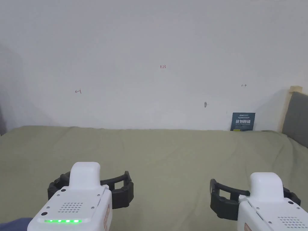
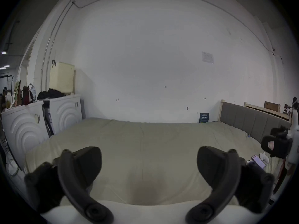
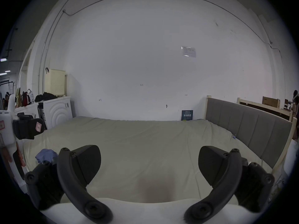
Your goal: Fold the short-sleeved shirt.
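At the bottom of the head view, two white handheld grippers with black fingers hover over a bed covered in a pale olive-green sheet (image 1: 168, 150). The left gripper (image 2: 149, 167) sits at lower left, the right gripper (image 3: 149, 167) at lower right; each has its fingers spread wide apart, holding nothing.

A crumpled blue bundle of cloth (image 3: 46, 155), likely the short-sleeved shirt, lies on the bed near its front edge at the lower left of the right gripper view, beside the left gripper. A sliver of blue also shows in the bottom left corner of the head view. It is not spread out, and no fold has begun.

Farther back, a small dark blue sign (image 1: 243, 121) leans against the white wall (image 1: 150, 45), and a grey padded headboard (image 3: 246, 127) stands at right.

The risks look like these: the shirt sits at the edge of sight, so a reach could miss it or pinch the sheet along with it; bunched cloth may hide its sleeves and hem.
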The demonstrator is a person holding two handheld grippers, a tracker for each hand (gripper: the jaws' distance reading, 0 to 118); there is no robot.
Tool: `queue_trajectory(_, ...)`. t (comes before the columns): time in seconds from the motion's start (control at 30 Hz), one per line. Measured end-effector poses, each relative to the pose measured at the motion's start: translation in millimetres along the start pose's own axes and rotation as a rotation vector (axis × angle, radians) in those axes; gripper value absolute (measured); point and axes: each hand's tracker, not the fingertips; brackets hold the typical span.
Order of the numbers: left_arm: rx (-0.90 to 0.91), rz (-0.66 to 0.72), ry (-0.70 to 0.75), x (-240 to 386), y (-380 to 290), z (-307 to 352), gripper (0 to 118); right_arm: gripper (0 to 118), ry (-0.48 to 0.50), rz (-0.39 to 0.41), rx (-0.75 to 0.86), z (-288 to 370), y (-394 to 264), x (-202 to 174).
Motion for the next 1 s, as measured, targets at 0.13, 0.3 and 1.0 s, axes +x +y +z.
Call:
queue_trajectory(0.13,0.011,-0.003,-0.006,4,-29,-25,118,118,-0.005,-0.005,0.010,3,6,1)
queue_trajectory(0.3,0.008,-0.011,0.016,3,-32,-26,118,118,0.015,0.013,0.011,1,5,-1)
queue_trajectory(1.0,-0.025,-0.012,-0.036,5,-8,-10,118,118,0.025,0.007,-0.003,-1,19,1)
